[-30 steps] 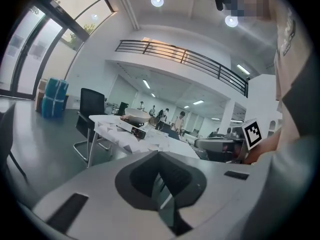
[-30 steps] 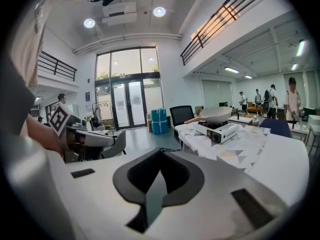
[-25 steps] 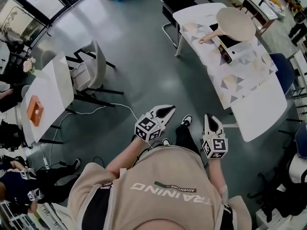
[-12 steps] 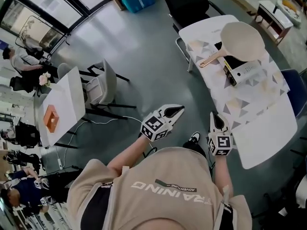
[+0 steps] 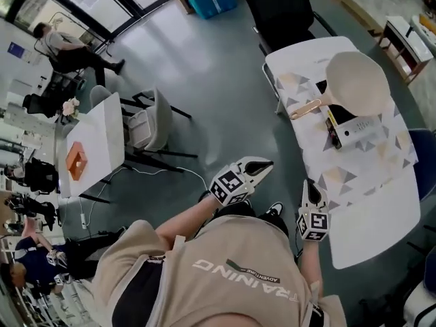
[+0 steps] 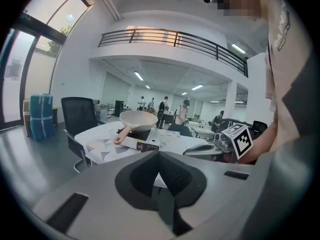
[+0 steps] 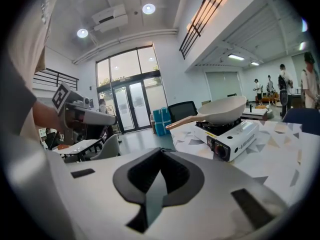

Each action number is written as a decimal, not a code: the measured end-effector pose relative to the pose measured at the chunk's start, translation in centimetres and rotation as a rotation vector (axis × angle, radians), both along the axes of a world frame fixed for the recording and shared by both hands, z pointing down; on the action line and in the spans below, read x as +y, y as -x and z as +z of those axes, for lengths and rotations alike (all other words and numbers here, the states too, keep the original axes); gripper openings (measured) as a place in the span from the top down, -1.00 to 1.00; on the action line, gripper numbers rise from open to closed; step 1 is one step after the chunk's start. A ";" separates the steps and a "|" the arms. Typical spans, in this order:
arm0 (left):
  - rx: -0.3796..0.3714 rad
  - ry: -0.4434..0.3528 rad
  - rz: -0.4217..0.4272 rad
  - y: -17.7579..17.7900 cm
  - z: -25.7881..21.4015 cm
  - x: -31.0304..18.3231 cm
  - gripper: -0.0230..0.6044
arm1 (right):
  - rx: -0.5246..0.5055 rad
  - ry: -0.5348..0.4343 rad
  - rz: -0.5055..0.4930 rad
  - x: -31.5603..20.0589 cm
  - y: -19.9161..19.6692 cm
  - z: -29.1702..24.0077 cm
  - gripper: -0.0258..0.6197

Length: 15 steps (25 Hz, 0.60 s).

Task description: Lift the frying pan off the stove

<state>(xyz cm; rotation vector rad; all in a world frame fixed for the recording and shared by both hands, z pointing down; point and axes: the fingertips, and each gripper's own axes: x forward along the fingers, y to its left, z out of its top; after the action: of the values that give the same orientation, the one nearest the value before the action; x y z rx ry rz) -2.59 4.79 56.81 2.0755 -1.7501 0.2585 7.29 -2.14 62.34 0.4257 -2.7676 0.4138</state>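
Observation:
A cream frying pan (image 5: 359,80) with a light wooden handle (image 5: 306,107) sits on a white portable gas stove (image 5: 354,126) on the patterned table at the upper right. Both grippers hang in front of the person's body, well short of the table. My left gripper (image 5: 267,163) is shut and empty, pointing toward the table. My right gripper (image 5: 311,183) is shut and empty too, close to the table's near edge. The left gripper view shows the pan (image 6: 138,119) far ahead past the shut jaws. In the right gripper view the pan (image 7: 226,109) rests on the stove (image 7: 229,137).
The white table (image 5: 371,203) extends toward the lower right. A black office chair (image 5: 283,5) stands at its far end. A grey chair (image 5: 153,121) and a small white table (image 5: 95,142) with an orange object (image 5: 77,161) stand to the left. People are in the background.
The view has shifted so the table and pan lie lower and further right in the picture. Both grippers stay shut in front of the body, drifting slightly right.

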 end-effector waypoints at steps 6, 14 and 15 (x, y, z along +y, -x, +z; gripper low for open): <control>0.004 -0.041 0.033 2.8 -1.1 -0.8 0.92 | 0.032 -0.014 0.025 -0.7 2.4 -0.7 0.91; -0.039 -0.111 0.025 11.8 -3.6 -0.8 0.92 | -0.006 -0.086 0.053 -1.2 9.9 -4.5 0.91; -0.033 -0.116 0.022 12.8 -3.6 -1.0 0.92 | -0.014 -0.093 0.061 -1.5 10.7 -5.0 0.91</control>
<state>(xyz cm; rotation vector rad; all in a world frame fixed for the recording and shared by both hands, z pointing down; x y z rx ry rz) -15.38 3.80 53.17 2.1851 -1.8016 0.2030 -3.42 -3.60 57.37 0.5318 -2.8016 0.3042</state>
